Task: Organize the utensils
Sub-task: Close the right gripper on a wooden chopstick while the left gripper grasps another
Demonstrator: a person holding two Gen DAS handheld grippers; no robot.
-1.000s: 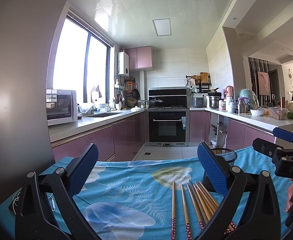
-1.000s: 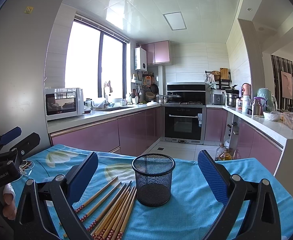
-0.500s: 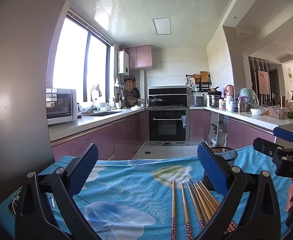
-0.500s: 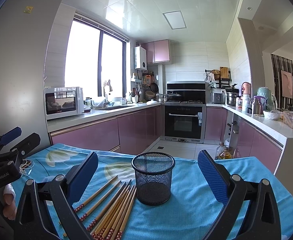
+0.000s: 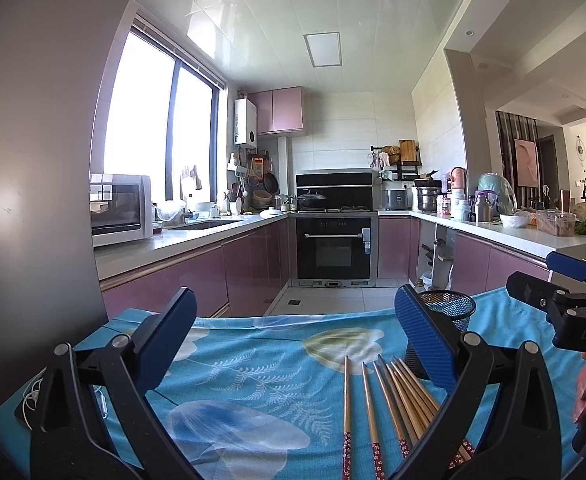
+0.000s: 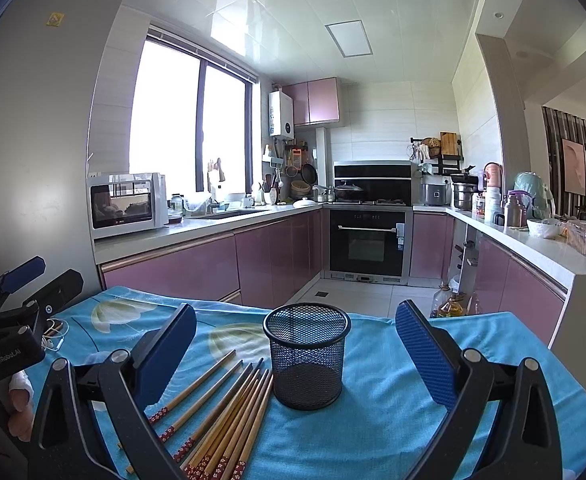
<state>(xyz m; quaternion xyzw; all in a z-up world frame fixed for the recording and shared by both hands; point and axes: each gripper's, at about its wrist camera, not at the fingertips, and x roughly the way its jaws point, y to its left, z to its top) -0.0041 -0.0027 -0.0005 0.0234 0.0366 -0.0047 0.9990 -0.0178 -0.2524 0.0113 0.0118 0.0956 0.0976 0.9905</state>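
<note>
Several wooden chopsticks [image 6: 229, 412] with red patterned ends lie fanned on the blue floral tablecloth [image 6: 393, 412], just left of an upright, empty black mesh cup [image 6: 307, 356]. My right gripper [image 6: 293, 340] hovers open above the table, the cup between its blue pads. The left wrist view has the chopsticks [image 5: 389, 396] low and right of centre, partly behind the right finger, and the mesh cup [image 5: 449, 312] behind it. My left gripper [image 5: 293, 328] is open with nothing in it. Each gripper shows at the edge of the other's view.
The table's far edge drops to a tiled floor and pink kitchen cabinets [image 6: 213, 264]. A white cable [image 5: 33, 392] lies at the table's left corner. A grey fridge wall [image 5: 33, 160] stands close on the left. Bottles [image 6: 449, 304] stand on the floor beyond the right edge.
Both views have drifted very slightly downward; the grippers stay open and the chopsticks and cup have not moved.
</note>
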